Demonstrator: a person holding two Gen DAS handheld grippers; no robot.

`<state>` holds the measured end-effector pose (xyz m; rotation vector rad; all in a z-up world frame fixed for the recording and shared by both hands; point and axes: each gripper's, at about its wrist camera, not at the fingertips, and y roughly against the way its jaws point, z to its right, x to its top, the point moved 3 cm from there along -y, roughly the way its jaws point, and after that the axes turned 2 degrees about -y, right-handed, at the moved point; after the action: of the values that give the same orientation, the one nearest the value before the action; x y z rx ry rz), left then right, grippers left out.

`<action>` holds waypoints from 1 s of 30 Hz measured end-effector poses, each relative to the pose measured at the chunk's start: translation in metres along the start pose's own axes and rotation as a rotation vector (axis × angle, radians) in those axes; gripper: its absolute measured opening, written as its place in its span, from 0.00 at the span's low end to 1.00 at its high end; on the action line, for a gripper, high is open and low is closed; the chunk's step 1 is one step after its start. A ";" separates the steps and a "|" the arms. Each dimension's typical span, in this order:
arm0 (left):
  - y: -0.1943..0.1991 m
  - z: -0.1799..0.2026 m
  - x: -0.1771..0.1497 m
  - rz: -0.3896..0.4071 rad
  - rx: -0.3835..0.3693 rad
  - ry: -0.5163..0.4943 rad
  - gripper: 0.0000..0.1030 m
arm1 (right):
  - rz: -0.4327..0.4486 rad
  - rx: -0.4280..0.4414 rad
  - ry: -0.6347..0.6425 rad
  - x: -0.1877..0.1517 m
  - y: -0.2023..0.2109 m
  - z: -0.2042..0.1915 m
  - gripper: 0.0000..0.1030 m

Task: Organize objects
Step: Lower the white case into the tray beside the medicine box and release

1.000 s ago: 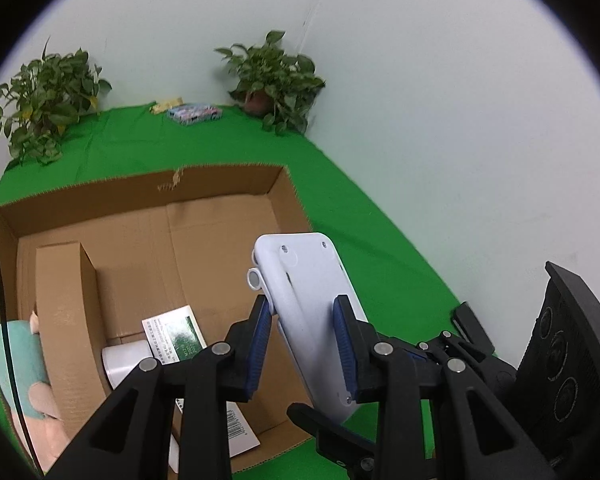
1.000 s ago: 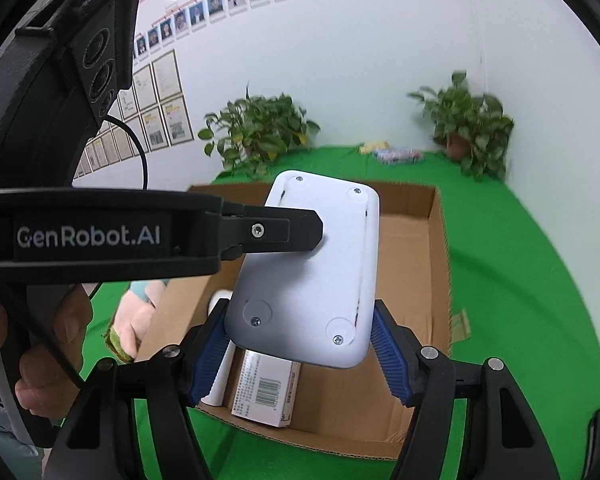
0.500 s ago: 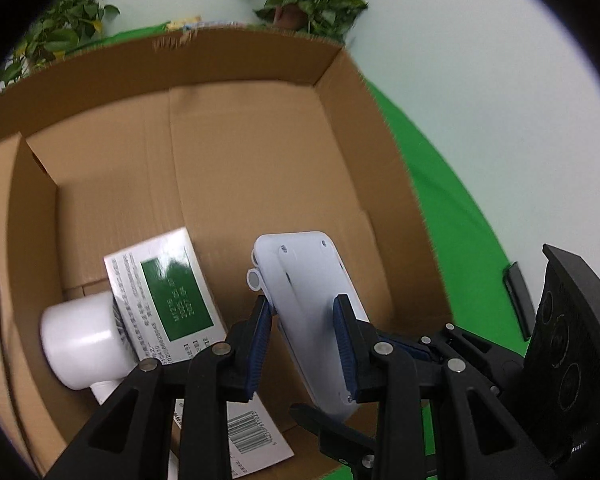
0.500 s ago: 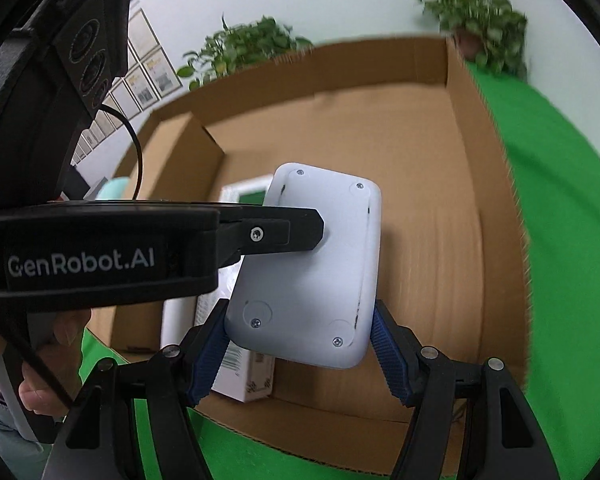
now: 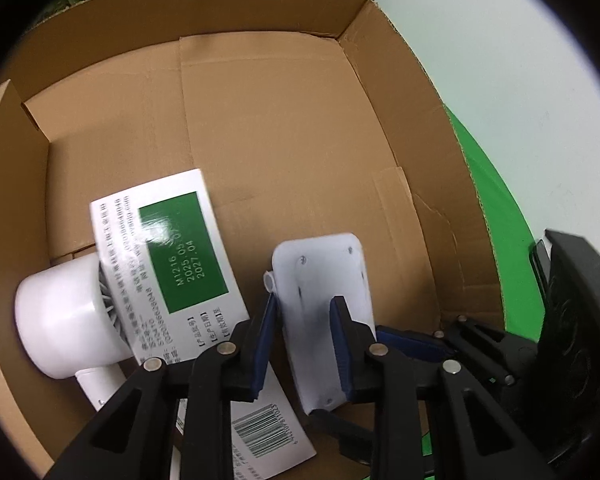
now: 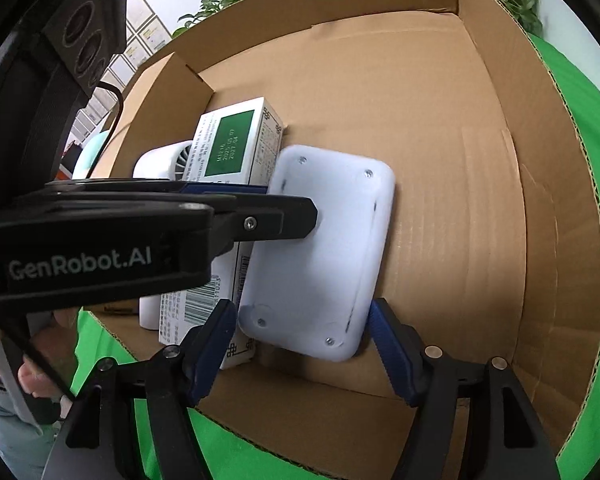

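Note:
A flat white plastic device, screws showing on its back, hangs low inside the open cardboard box. My left gripper is shut on its thin sides, the jaws closing a little tighter. One left finger reaches in from the left in the right wrist view. My right gripper straddles the device's lower end. Its jaws are opening, and both blue pads stand a sliver off the edges. Just left of the device lies a white carton with a green label.
A white round appliance with vanes lies under the carton by the box's left wall. Bare box floor stretches to the right and far side. Green cloth surrounds the box. A person's hand holds the left gripper.
Both grippers have sunk with the white device from above the box down into it. The device now sits beside the green-label carton, and the right pads have eased off its edges.

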<state>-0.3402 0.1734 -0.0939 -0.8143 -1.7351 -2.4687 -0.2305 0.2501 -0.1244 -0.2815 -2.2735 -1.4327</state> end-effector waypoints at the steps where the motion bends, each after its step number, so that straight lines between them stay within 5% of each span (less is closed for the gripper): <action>1: 0.002 0.001 -0.001 0.003 0.006 -0.004 0.26 | 0.008 0.005 -0.002 0.001 0.003 0.000 0.66; 7: 0.027 -0.007 -0.004 0.070 0.008 0.008 0.26 | 0.067 -0.034 -0.047 0.015 0.013 0.014 0.65; 15: 0.064 -0.029 -0.017 0.153 0.019 0.033 0.26 | 0.051 -0.052 0.024 0.022 -0.006 0.003 0.43; 24: 0.100 -0.057 -0.033 0.263 0.060 0.059 0.26 | 0.064 -0.044 0.058 0.017 -0.007 0.001 0.43; 29: 0.128 -0.074 -0.053 0.368 0.174 0.074 0.31 | 0.107 -0.129 0.077 0.013 -0.003 -0.007 0.54; 30: 0.138 -0.079 -0.059 0.409 0.221 0.082 0.36 | 0.132 -0.164 0.095 0.012 0.000 -0.012 0.69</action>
<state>-0.2792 0.0352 -0.0181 -0.9216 -1.5856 -1.9816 -0.2383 0.2392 -0.1141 -0.3974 -2.0266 -1.5326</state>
